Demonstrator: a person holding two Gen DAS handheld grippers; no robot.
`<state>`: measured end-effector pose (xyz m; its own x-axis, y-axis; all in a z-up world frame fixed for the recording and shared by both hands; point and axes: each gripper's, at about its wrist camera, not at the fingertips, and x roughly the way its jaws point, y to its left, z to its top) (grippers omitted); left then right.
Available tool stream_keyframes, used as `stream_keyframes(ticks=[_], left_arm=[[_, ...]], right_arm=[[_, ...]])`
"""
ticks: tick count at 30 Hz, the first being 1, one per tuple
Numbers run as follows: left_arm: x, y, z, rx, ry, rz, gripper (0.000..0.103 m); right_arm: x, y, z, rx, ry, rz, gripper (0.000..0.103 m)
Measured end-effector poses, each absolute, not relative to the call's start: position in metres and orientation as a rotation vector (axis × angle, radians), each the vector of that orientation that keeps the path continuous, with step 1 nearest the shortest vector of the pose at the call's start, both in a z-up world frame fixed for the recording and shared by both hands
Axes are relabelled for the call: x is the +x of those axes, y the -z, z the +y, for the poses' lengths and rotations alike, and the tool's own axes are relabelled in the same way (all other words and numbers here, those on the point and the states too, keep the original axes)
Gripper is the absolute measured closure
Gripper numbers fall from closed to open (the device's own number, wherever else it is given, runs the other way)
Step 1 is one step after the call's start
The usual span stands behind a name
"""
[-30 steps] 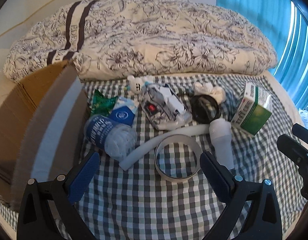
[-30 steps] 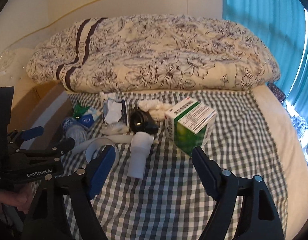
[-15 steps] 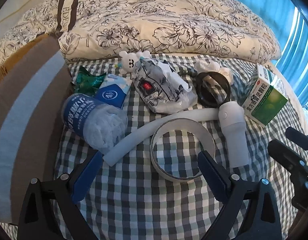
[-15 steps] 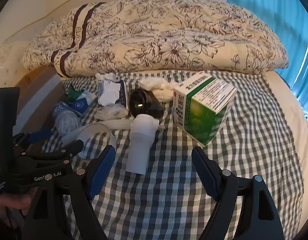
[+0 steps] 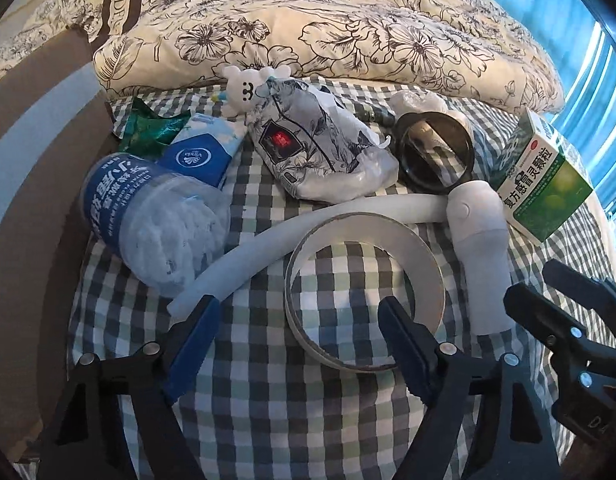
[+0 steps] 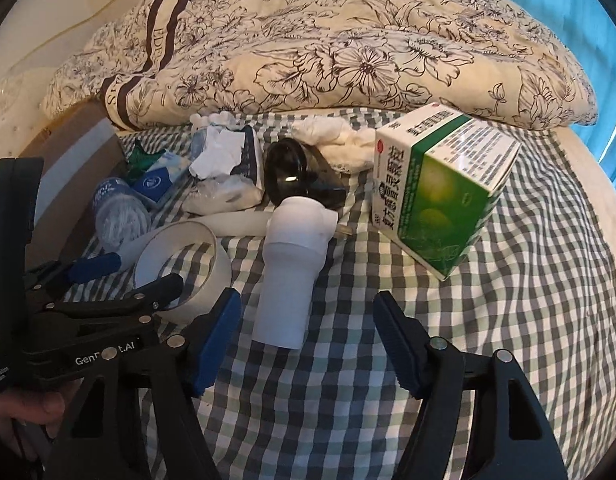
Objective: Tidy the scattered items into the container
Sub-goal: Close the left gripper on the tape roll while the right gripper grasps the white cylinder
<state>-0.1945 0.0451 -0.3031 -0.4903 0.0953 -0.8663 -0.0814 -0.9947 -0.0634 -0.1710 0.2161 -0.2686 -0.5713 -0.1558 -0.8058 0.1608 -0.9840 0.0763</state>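
My left gripper (image 5: 298, 318) is spread wide, its right finger inside the tape ring (image 5: 363, 294) on the checked sheet (image 5: 268, 412). My right gripper (image 6: 308, 320) is spread too, empty, straddling the white tube (image 6: 290, 272). Cardboard box (image 5: 32, 184) sits left.

Before you on the bed (image 5: 308, 420) lies the tape ring (image 5: 363, 292); the bottle (image 5: 156, 216) is left of it, the tube (image 6: 292, 268) right, the box (image 6: 439, 192) farther right, the quilt (image 5: 327, 20) behind all.
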Motion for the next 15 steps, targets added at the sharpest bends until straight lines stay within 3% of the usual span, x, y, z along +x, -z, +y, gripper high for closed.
stream_keyframes(ticks=[7, 12, 15], left_arm=[[-0.197, 0.315, 0.046, -1.531, -2.617, -0.034, 0.038], [-0.198, 0.319, 0.041, -1.510, -2.627, -0.060, 0.071], [-0.198, 0.321, 0.040, -1.499, -2.611, -0.062, 0.086]], right_arm=[[-0.178, 0.286, 0.213, 1.397, 2.621, 0.009, 0.042], [-0.181, 0.292, 0.209, 1.401, 2.606, 0.008, 0.043], [-0.183, 0.296, 0.206, 1.409, 2.597, 0.010, 0.043]])
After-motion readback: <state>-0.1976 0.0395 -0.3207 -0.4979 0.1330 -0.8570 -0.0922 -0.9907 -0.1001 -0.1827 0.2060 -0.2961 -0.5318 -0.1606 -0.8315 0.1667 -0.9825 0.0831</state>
